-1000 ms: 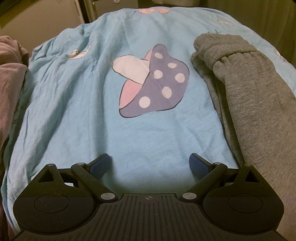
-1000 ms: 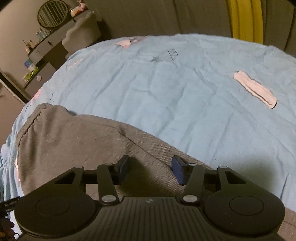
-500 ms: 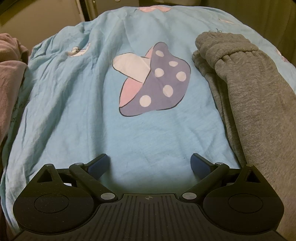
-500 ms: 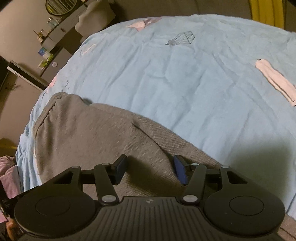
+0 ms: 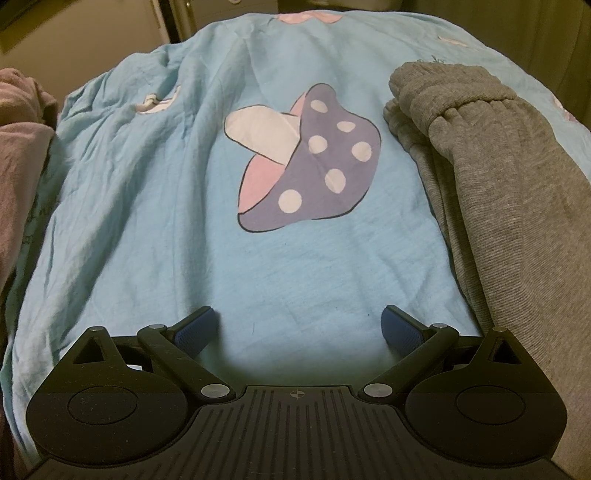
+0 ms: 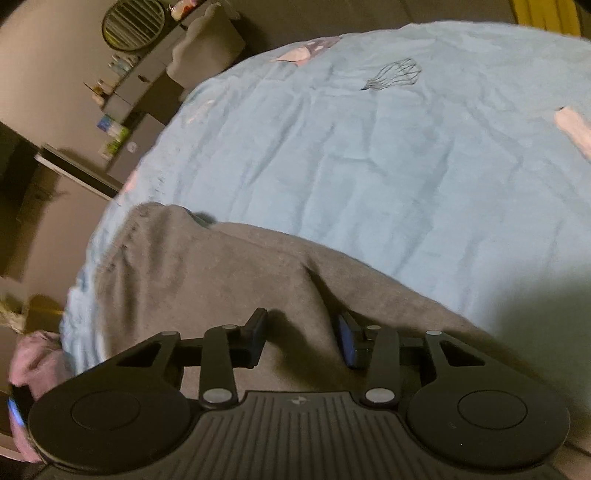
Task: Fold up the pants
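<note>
The grey pants (image 5: pixel 509 192) lie along the right side of a light blue bed sheet (image 5: pixel 147 229) in the left wrist view, their ribbed cuffs at the far end. My left gripper (image 5: pixel 297 326) is wide open and empty above bare sheet, left of the pants. In the right wrist view the pants (image 6: pixel 207 280) spread across the lower left. My right gripper (image 6: pixel 301 338) hovers just over them, half open, with nothing between the fingers.
A mushroom print (image 5: pixel 306 162) marks the sheet's middle. A pinkish garment (image 5: pixel 18 155) lies at the left bed edge. Beyond the bed stand a dresser (image 6: pixel 140 92) with small items and a round mirror (image 6: pixel 133 22).
The left gripper has barely moved. The right gripper has tilted and swung, with the pants sliding toward the lower left of its view; its fingers stand a little wider apart.
</note>
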